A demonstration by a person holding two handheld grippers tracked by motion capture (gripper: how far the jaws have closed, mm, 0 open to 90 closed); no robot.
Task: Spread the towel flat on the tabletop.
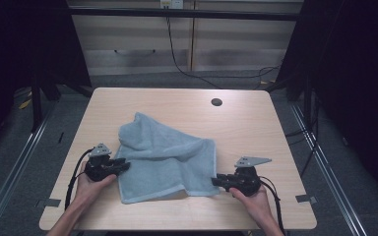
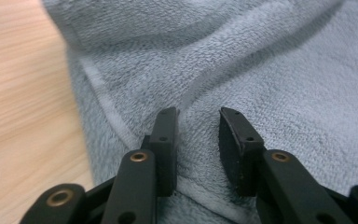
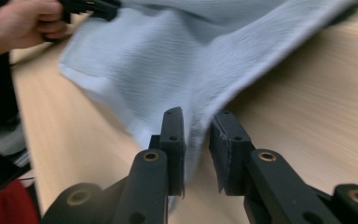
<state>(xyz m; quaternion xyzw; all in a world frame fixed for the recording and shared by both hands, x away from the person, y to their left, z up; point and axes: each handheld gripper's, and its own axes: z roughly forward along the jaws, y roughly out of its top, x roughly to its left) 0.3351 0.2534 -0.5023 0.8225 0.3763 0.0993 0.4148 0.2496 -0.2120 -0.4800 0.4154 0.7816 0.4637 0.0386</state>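
A light blue towel (image 1: 162,152) lies rumpled on the wooden table (image 1: 177,101). My left gripper (image 1: 125,164) is at the towel's left edge and is shut on it. In the left gripper view a ridge of the towel (image 2: 261,56) runs in between the jaws of the left gripper (image 2: 198,140). My right gripper (image 1: 215,181) is shut on the towel's near right corner. In the right gripper view the towel (image 3: 191,56) rises off the table (image 3: 307,116) from the right gripper (image 3: 196,144) toward the left gripper (image 3: 98,7), held in a hand far off.
A round cable hole (image 1: 216,102) sits near the table's far edge. Bare tabletop (image 1: 256,128) surrounds the towel on all sides. Beyond the table stand a cabinet (image 1: 138,44) and loose cables (image 1: 187,69) on the floor.
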